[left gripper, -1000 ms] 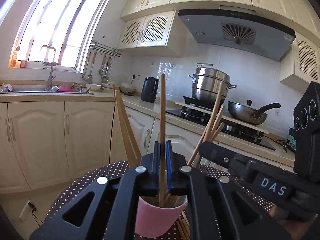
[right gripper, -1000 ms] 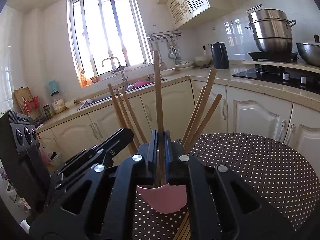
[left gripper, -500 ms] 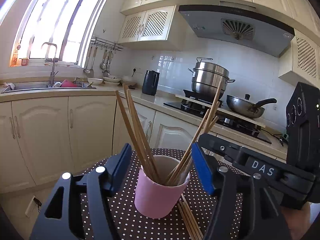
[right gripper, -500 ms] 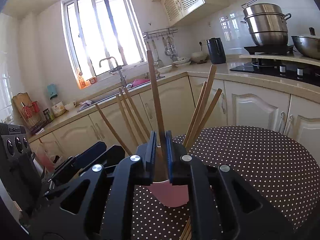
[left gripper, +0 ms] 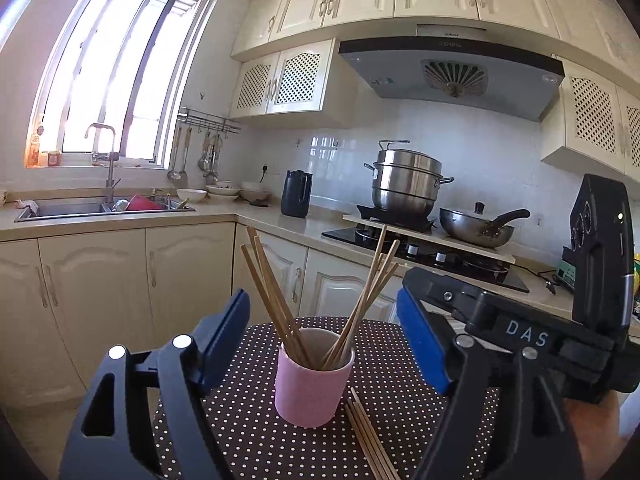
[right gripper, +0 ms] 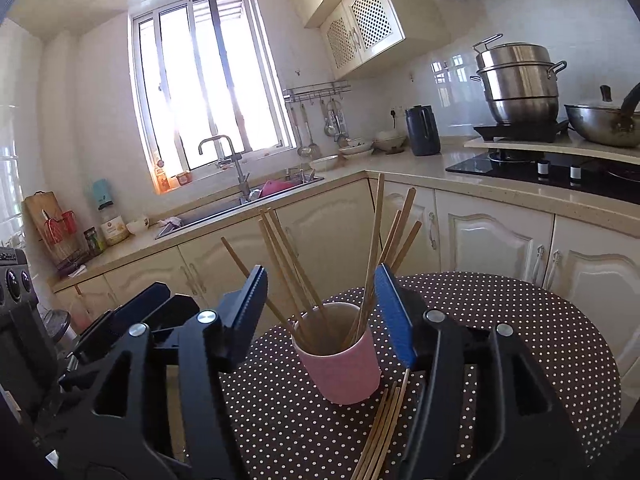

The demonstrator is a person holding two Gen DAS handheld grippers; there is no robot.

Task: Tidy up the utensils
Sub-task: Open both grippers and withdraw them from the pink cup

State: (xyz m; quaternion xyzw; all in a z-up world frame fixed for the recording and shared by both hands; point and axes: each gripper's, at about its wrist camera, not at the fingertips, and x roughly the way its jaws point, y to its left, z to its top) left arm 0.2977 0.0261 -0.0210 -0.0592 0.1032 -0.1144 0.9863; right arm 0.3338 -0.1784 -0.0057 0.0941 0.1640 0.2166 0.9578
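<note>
From the left wrist, the left gripper [left gripper: 324,344] has just been opening; its jaws stand wide, clear of the pink cup [left gripper: 313,380] on the dotted table [left gripper: 248,432]. Chopsticks [left gripper: 276,300] lean inside the cup, loose chopsticks [left gripper: 368,436] lie just beside it, and the right gripper [left gripper: 516,332] shows right of the cup.

From the right wrist, the right gripper [right gripper: 320,312] has also just been opening, gripping nothing. The cup [right gripper: 340,364] is nearer here, and only this view shows a cutting board [right gripper: 42,212] far left of it.
</note>
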